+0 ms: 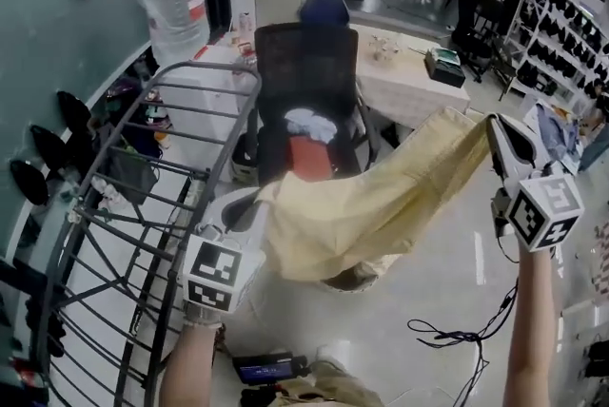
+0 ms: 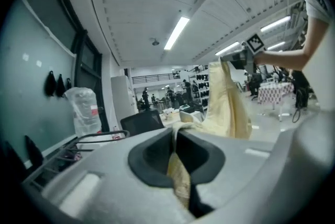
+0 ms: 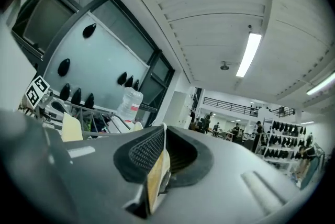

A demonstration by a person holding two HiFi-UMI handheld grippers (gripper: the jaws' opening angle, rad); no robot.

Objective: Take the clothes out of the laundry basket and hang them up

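Left: drying rack (image 1: 209, 66); ahead: chair (image 1: 304, 72); right: open floor (image 1: 447, 272).

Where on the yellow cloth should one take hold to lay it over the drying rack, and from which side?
By its two far edges, one from each end, as the left gripper and right gripper, both shut on it, do. The yellow cloth is limp and sags in the middle; end grips likely keep it spread for the drying rack.
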